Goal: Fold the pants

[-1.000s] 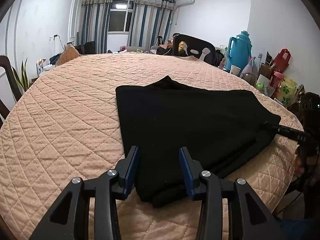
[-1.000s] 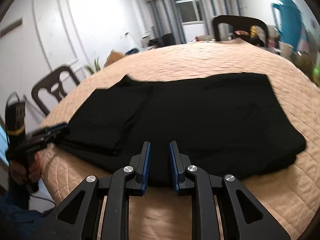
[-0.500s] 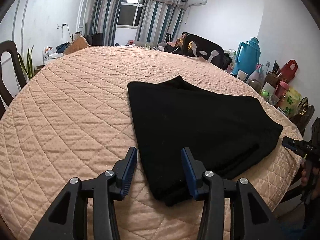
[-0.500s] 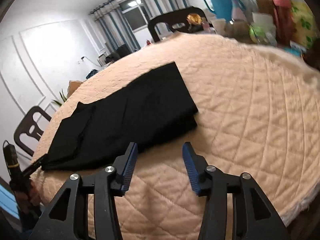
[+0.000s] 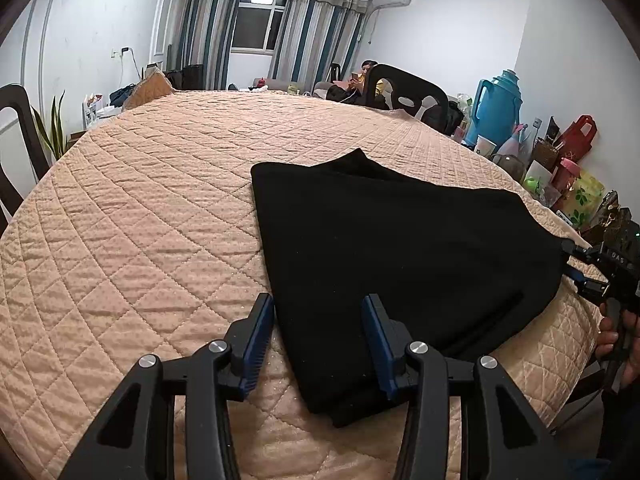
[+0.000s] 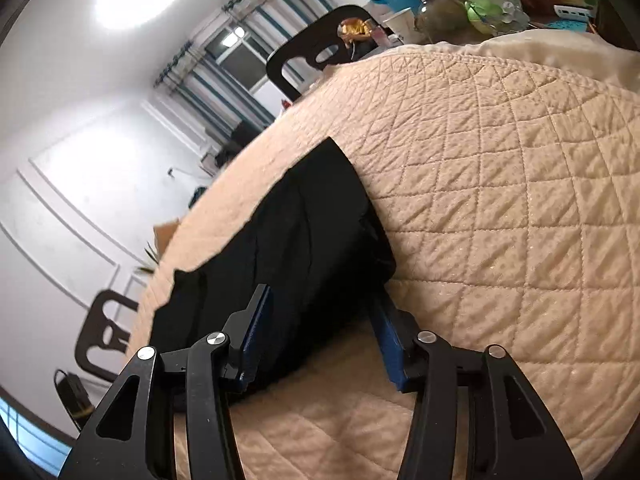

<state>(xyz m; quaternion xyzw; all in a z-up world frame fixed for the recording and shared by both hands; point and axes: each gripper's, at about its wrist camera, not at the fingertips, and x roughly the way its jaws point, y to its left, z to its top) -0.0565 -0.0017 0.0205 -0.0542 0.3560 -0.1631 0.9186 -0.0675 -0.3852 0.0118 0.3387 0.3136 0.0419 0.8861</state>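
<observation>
The black pants point(image 5: 400, 248) lie folded flat on the peach quilted table cover point(image 5: 140, 220). My left gripper point(image 5: 318, 312) is open, its blue pads straddling the pants' near left corner without pressing it. In the right wrist view the picture is tilted, and the pants point(image 6: 288, 240) run away to the upper left. My right gripper point(image 6: 320, 304) has its jaws opening wide, with the near end of the pants between them and neither pad pressing on the cloth. From the left wrist view the right gripper point(image 5: 580, 268) shows at the pants' right end, held by a hand point(image 5: 616, 336).
Dark chairs point(image 5: 408, 96) point(image 5: 16, 136) stand around the table. A blue thermos jug point(image 5: 496, 108), cups and bags crowd the right side beyond the table edge. A person sits at the far end. The quilt point(image 6: 520, 200) stretches right of the pants.
The right gripper's jaws went from nearly shut to wide apart, and its view rolled and slid to the pants' end. The left gripper barely shifted and stays open.
</observation>
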